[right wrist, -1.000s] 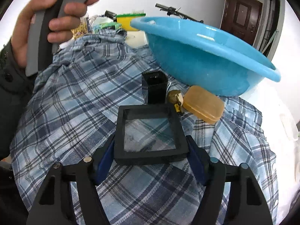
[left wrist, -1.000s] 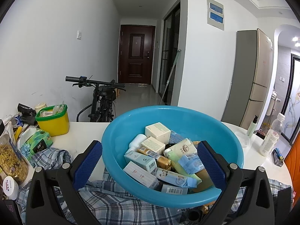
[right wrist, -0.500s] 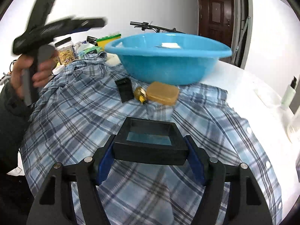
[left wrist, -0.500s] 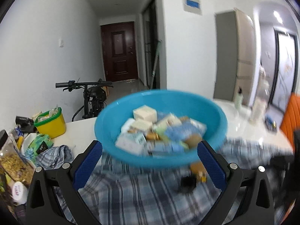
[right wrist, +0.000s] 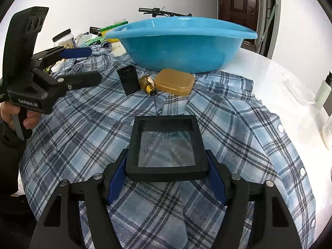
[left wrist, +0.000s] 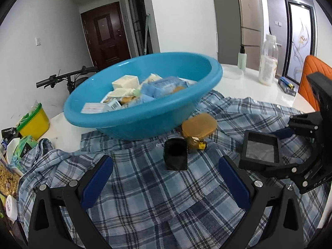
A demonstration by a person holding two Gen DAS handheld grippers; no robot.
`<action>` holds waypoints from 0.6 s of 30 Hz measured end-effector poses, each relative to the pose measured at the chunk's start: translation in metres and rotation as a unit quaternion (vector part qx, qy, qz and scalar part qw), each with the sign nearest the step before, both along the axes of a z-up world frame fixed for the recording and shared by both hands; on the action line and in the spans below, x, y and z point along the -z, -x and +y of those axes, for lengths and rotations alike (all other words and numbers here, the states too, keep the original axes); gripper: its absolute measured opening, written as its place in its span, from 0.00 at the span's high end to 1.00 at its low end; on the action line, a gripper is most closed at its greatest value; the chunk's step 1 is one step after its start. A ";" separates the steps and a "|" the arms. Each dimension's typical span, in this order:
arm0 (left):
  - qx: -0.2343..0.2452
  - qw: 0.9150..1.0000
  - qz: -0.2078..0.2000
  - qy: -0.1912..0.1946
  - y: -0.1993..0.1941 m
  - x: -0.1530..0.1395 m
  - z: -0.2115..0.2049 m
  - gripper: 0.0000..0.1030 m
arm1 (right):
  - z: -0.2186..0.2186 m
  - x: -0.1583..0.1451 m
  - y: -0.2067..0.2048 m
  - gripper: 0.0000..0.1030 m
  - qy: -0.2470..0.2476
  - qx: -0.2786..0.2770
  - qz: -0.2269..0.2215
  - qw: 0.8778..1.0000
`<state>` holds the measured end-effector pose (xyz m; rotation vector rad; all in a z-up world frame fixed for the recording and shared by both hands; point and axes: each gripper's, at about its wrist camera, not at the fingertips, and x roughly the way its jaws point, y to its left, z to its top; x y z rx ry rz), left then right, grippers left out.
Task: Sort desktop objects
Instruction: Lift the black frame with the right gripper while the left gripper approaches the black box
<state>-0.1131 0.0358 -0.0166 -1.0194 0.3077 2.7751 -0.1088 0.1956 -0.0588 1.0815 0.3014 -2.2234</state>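
Note:
My right gripper (right wrist: 167, 166) is shut on a flat black square frame box with a clear window (right wrist: 166, 147), held just above a blue plaid shirt (right wrist: 103, 124); the box also shows in the left wrist view (left wrist: 260, 151). My left gripper (left wrist: 166, 176) is open and empty above the shirt, and it shows at the left of the right wrist view (right wrist: 83, 66). Ahead lie a small black box (left wrist: 176, 154), a gold wrapped item (left wrist: 195, 143) and an amber plastic case (left wrist: 199, 125). A blue basin (left wrist: 145, 114) behind them holds several small boxes and packets.
A yellow tub with a green lid (left wrist: 34, 120), a jar (right wrist: 63, 39) and packets crowd the left table edge. A plastic bottle (left wrist: 268, 62) and a small green bottle (left wrist: 241, 59) stand on the white table at the right. An orange chair (left wrist: 315, 76) is beyond it.
My left gripper has pulled back and down from the basin and now hovers over the shirt. My right gripper has drawn back from the basin with the frame box still in it.

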 end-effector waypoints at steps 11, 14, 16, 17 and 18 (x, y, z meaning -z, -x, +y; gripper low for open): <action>0.004 1.000 -0.010 0.001 0.007 0.008 0.001 0.00 | -0.008 0.001 0.001 0.33 -0.017 0.007 0.009 1.000; 0.009 1.000 -0.014 -0.004 0.008 0.011 0.002 0.02 | -0.008 0.000 -0.001 0.33 -0.017 0.007 0.015 1.000; 0.014 1.000 -0.019 -0.008 0.010 0.014 0.004 0.14 | -0.008 0.000 0.000 0.33 -0.016 0.006 0.014 1.000; 0.015 1.000 -0.023 -0.007 0.011 0.016 0.005 0.18 | -0.008 0.000 0.000 0.33 -0.018 0.009 0.015 1.000; 0.015 1.000 -0.026 -0.006 0.013 0.018 0.006 0.20 | -0.008 0.000 0.000 0.33 -0.017 0.009 0.014 1.000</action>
